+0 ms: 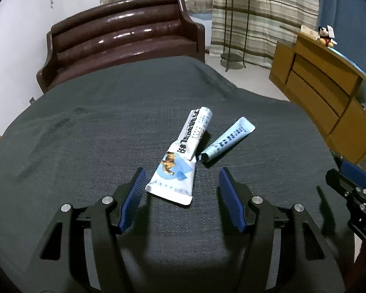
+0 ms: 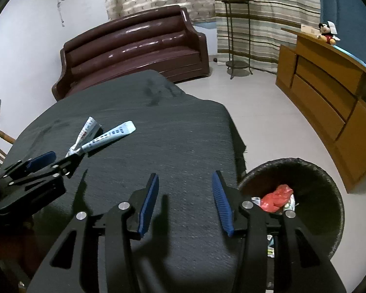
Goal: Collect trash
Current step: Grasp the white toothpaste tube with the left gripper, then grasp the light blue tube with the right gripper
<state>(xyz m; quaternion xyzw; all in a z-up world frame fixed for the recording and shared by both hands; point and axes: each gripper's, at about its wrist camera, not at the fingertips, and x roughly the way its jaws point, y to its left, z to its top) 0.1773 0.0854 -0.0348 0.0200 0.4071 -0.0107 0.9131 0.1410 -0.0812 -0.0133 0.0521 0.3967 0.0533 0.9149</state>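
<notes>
Item one: a tabletop (image 1: 85,127) under a dark grey cloth (image 2: 183,127), the cloth hanging over the right edge, with a bare run of it toward the far edge and the brown sofa (image 1: 124,41) behind. Item two: a white sachet (image 1: 180,161) with blue print and an animal picture, lying flat near the middle of the tabletop, its far end curled up. Item three: a pale blue sachet (image 1: 228,139), just beside the white one on its right, their near ends close together and the far ends splayed apart; whether they touched I could not tell. Item four: my left gripper (image 1: 181,190), fingers spread wide, hanging low over the cloth with the near end of the white sachet lying between the blue pads (image 1: 134,197) and neither pad on it. Item five: my right gripper (image 2: 185,200), likewise spread and holding nothing, over bare cloth near the right edge of the tabletop, well apart from both sachets. Item six: a black woven bin (image 2: 324,178) on the pale floor just off that right edge, holding a red wrapper (image 2: 277,199) and other scraps. Item seven: open floor beyond the bin, bounded by a wooden cabinet (image 2: 329,102) and a plant stand (image 2: 236,36) by the curtains.
</notes>
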